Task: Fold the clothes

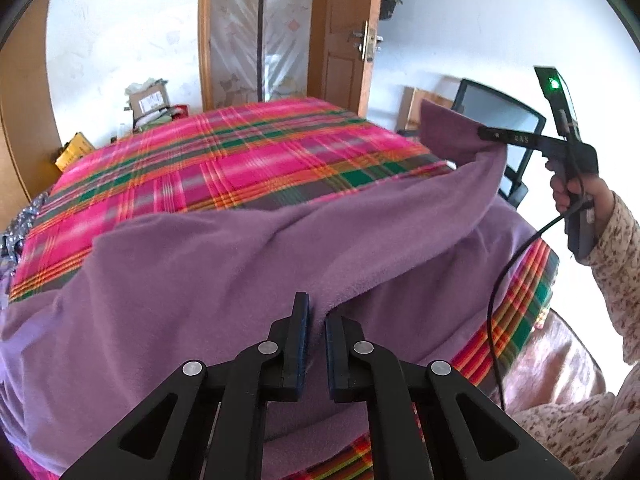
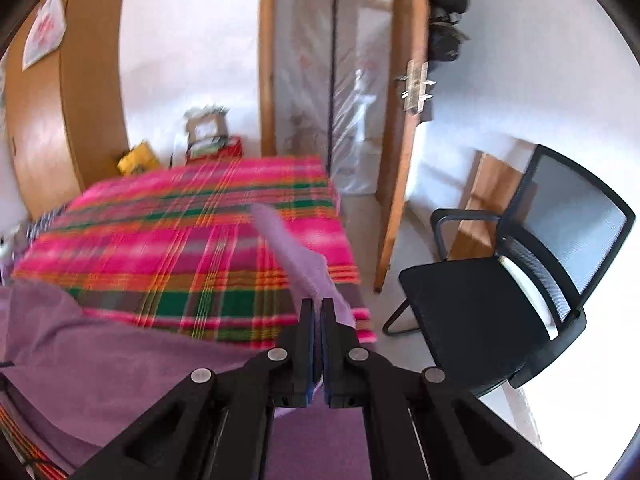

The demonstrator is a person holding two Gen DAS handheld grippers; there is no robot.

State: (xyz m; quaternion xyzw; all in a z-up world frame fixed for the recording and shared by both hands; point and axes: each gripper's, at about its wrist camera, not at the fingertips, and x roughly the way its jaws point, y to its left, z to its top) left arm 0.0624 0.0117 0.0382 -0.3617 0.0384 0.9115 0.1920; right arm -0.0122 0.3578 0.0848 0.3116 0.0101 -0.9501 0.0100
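Purple fleece is pinched in both tongs. The left gripper [image 1: 316, 320] has its jaws drawn close on a raised fold of the purple garment [image 1: 192, 280], the cloth pressed between the blue pads and rising just ahead of the tips. The right gripper [image 2: 318, 312] is clamped tight on a corner of the same garment [image 2: 100, 360], and a narrow flap of fleece stands up beyond its tips. Seen from the left wrist, the right gripper [image 1: 490, 134] sits up and to the right of the left one, holding its corner lifted off the bed, so the fleece slopes down in a long ridge from it toward the left gripper. A hand [image 1: 568, 188] in a flowered sleeve [image 1: 616, 264] grips its handle, with a black cable [image 1: 496, 300] hanging below. Under and ahead of both tongs the garment lies on a pink, green and orange plaid blanket [image 1: 224, 152] covering the bed. To the right of the right gripper stands a black mesh office chair [image 2: 500, 300]. Farther ahead are a wooden door [image 2: 400, 160], a plastic-covered doorway [image 2: 332, 92] and a cardboard box [image 1: 148, 98] against the white wall.
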